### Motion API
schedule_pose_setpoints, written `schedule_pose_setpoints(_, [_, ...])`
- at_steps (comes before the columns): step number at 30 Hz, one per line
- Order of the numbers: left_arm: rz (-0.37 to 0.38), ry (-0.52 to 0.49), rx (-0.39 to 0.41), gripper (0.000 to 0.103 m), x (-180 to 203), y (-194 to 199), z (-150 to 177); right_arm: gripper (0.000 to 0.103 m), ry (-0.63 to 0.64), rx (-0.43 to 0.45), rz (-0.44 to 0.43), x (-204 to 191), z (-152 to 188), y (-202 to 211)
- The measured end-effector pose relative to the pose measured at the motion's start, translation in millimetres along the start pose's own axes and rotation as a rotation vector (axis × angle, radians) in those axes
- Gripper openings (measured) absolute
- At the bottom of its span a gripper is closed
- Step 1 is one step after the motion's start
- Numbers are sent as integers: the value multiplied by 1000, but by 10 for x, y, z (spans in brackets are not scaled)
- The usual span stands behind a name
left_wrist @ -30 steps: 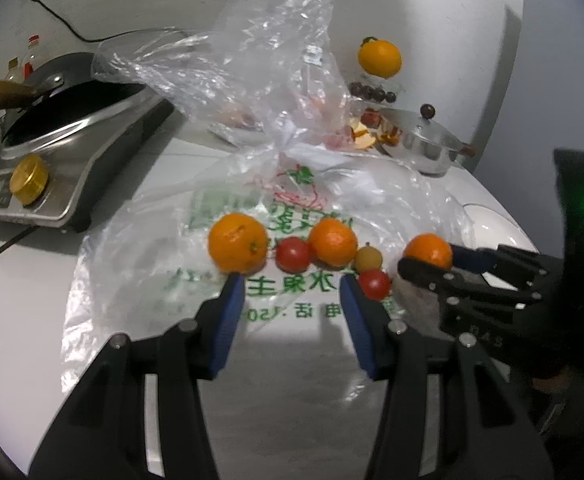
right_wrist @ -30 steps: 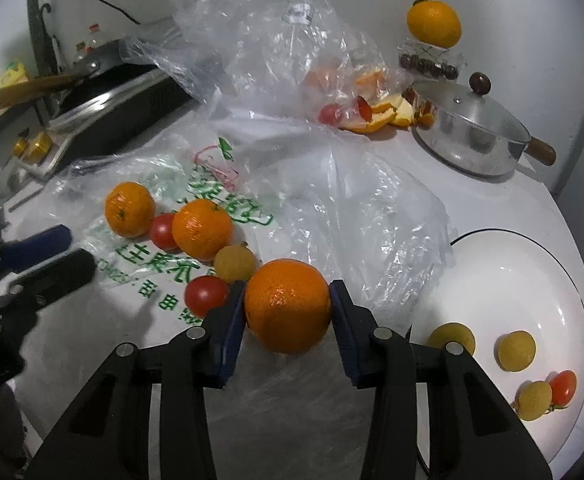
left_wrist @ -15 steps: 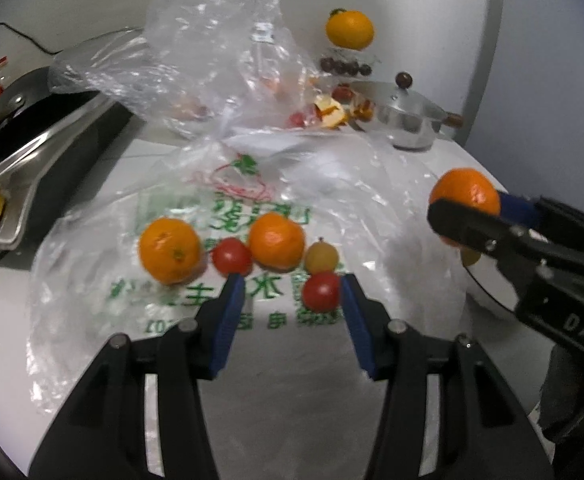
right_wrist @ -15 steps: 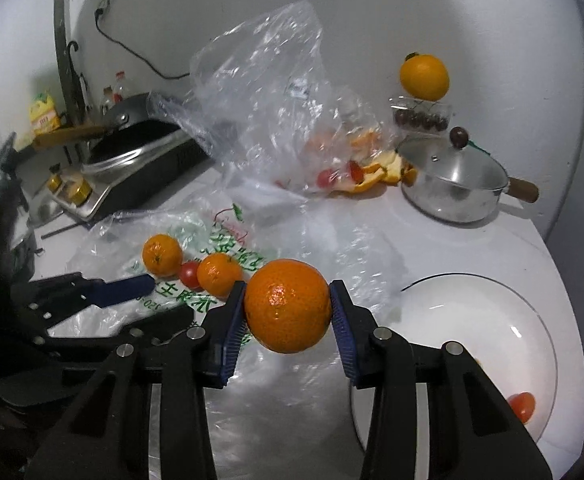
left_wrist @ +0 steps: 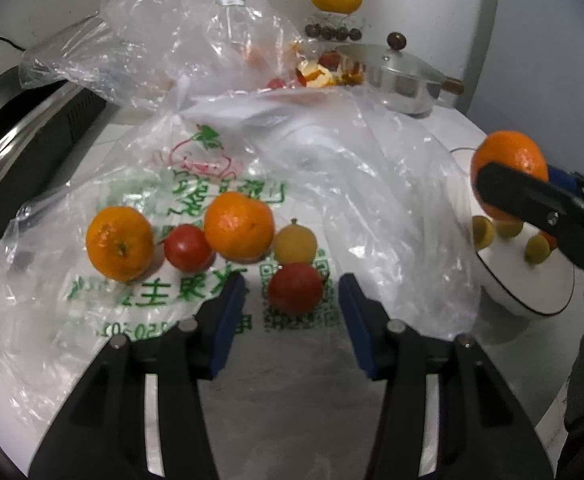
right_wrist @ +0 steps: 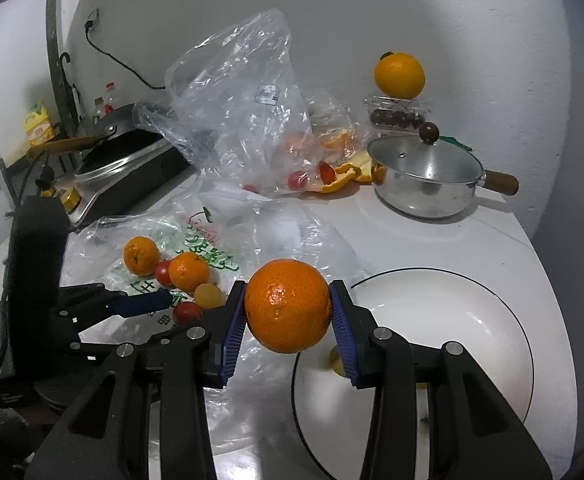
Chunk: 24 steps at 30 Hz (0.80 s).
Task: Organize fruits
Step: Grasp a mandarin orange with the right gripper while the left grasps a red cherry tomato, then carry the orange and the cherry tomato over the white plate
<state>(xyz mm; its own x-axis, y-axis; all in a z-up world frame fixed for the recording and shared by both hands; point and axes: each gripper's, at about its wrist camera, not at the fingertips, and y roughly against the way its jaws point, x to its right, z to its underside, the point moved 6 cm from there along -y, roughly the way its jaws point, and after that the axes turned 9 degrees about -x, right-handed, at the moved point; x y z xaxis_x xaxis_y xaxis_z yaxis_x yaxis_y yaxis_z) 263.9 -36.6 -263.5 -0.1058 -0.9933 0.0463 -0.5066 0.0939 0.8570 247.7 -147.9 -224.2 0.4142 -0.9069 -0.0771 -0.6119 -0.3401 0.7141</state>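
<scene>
While an orange [right_wrist: 288,306] is clamped between the jaws of the right gripper [right_wrist: 288,312], it is held in the air over the near rim of the white plate [right_wrist: 491,320] — the carry-to-plate step is judged to be in hand. Small yellow fruits [left_wrist: 483,230] are seen on the plate in the left wrist view. The left gripper [left_wrist: 292,298] is held low over the bench with its jaws apart and nothing between them; a red tomato [left_wrist: 295,288] lies just ahead of the gap, on the printed plastic bag [left_wrist: 371,184]. Beside it lie a yellow fruit [left_wrist: 294,245], two more oranges [left_wrist: 239,226] and a second tomato [left_wrist: 188,247]. For the next move, a lowering toward a bare part of the plate is judged to be called for, clear of the small fruits — release from height could let the orange roll off.
</scene>
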Motion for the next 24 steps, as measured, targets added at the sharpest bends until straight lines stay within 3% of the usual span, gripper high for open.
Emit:
schedule_pose_setpoints(6, [19,-14,-7,30,26,19,19,43,0,4,3,4,14,38])
schedule_pose_setpoints(24, [85,-23,84,30,138,543,86,43,3,36,43,-60,85,368])
